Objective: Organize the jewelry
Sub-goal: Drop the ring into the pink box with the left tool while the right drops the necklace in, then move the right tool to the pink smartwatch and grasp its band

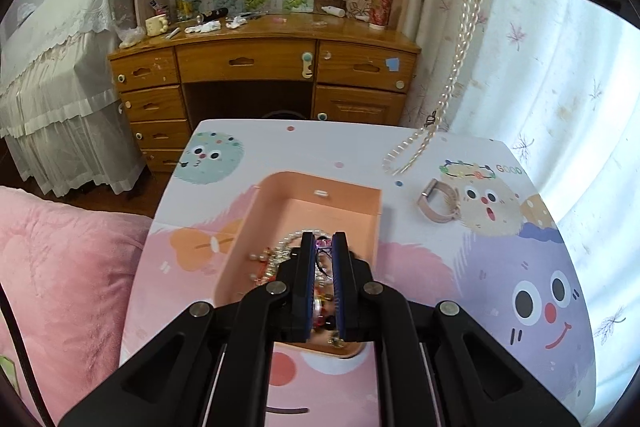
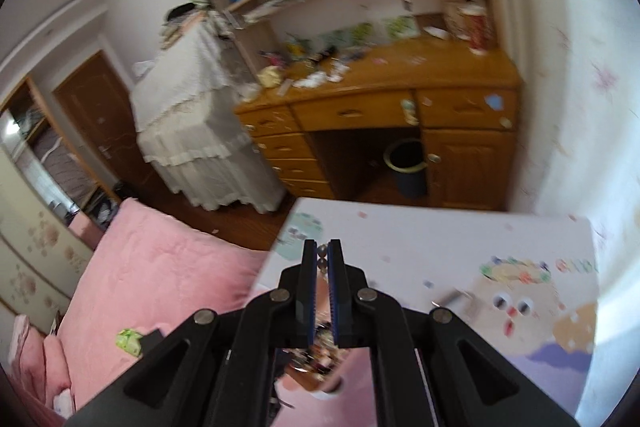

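In my right hand-held gripper point(image 2: 323, 259) I have the pearl necklace point(image 1: 466, 39) pinched near one end, jaws narrowed onto a couple of beads, and lifted high; seen from the left wrist camera, the strand hangs in a long doubled line from up at the top right, its low loop reaching down toward the far right part of the surface point(image 1: 420, 155), where I cannot tell whether it touches. The pink box point(image 1: 360, 203) sits open in the middle of the surface, already holding a tangle of jewelry point(image 1: 280, 255), and a pink watch band point(image 1: 438, 205) lies just to its right. My left hand-held gripper point(image 1: 323, 247) hovers low over the box, jaws nearly together; through the narrow gap I only see the pieces below, so I judge it holds nothing. To do this well I should carry the necklace sideways until the hanging loop is over the free far end of the box, then lower slowly so the pearls coil down from the bottom up, and only then let go. Swinging fast would whip the tail past the rim or snag it on the tangle.
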